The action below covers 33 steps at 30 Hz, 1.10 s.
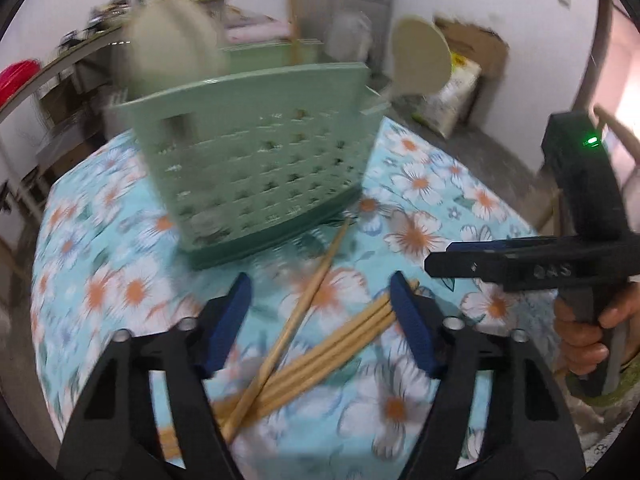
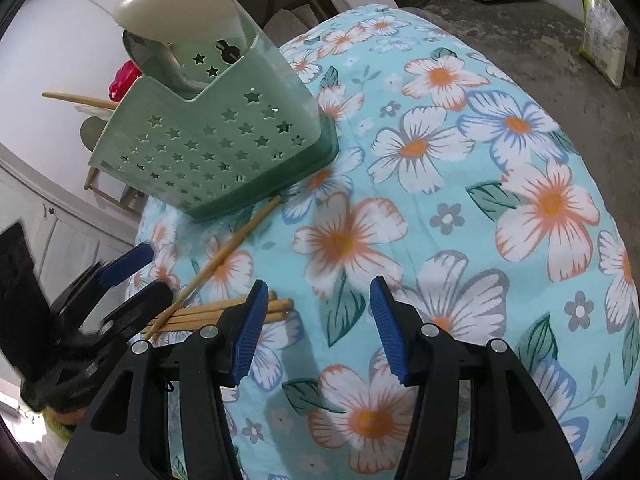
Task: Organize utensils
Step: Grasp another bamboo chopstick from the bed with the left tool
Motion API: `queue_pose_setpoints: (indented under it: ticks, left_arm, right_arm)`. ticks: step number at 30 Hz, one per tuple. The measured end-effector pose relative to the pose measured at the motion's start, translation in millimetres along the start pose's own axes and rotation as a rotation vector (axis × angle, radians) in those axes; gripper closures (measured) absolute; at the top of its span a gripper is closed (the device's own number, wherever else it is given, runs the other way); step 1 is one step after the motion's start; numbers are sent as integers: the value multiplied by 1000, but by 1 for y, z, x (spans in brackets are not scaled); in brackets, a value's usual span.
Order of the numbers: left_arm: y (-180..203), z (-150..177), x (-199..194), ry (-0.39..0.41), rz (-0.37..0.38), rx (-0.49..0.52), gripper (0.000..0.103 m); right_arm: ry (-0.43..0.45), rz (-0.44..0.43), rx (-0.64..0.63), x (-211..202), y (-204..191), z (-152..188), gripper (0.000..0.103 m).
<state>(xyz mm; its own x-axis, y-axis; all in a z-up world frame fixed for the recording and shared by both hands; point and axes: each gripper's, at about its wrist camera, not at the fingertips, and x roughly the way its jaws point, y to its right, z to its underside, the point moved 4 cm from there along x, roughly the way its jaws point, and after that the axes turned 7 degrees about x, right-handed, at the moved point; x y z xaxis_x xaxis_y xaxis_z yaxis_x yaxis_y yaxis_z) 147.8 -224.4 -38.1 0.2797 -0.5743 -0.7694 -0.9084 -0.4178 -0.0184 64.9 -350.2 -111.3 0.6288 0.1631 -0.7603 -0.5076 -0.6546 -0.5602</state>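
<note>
My left claw [image 1: 320,324] stands partly open with chopsticks [image 1: 320,340] lying on the cloth between its blue pads [image 1: 228,320] — the pads touch none of them, so nothing is gripped. It is tipped steeply down toward the counter [image 1: 432,184], which is covered in a flowered cloth. My right claw [image 2: 318,328] is also partly open and empty, with only cloth between its pads, and angled down likewise.

I count at least 4 chopsticks: a bundle lying side by side, and 1 crossing over it, its far tip near the base of the green utensil holder [image 1: 256,160]. That holder has star-shaped holes and stands on the counter with 2 pale ladles or spoons [image 1: 420,60] sticking up out of it.

The left view is blurred, yet it alone shows the hand [image 1: 592,328] gripping the right claw's black handle, off to the right. The right view is sharper — it shows the left claw at its left edge beside the bundle's near end, and the wide bare cloth to the right.
</note>
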Motion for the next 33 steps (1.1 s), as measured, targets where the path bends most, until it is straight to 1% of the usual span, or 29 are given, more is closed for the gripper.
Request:
queue_pose_setpoints:
  ticks: [1,3,8,13,15,16,18,20,23,26,30,33]
  left_arm:
    - [3,-4,9,-18,7,20,47]
    - [7,-10,24,-50,14,51,57]
    - [10,-18,63,-139,-1,112,71]
    - [11,-20,78,-166,-1,113,81]
    - [11,-21,80,-166,-1,101,91]
    - [11,-22,80,-167,1,98,92]
    - [10,-21,78,-170,3,89,99]
    - [7,-23,75,-175,16,67,99]
    - [5,-23,65,-166,13,56,99]
    - [4,-22,46,-151,26,34,99]
    - [3,-17,17,-111,27,15,99]
    - [-5,-7,-8,-77,29,-44,99]
  right_arm:
    - [0,-4,1,0,1,0,51]
    - [-1,-12,3,0,3,0,51]
    - [-2,-22,2,1,3,0,51]
    - [-2,-29,3,0,4,1,51]
    - [-1,-30,2,0,5,2,51]
    - [-2,-29,2,1,4,2,51]
    - [-2,-27,2,0,4,2,51]
    - [-1,-26,3,-1,5,2,51]
    - [1,-29,10,-5,5,3,51]
    - [-2,-44,18,-9,4,5,51]
    - [-19,-97,32,-17,-2,9,51]
    - [-46,-139,41,-22,-6,15,51]
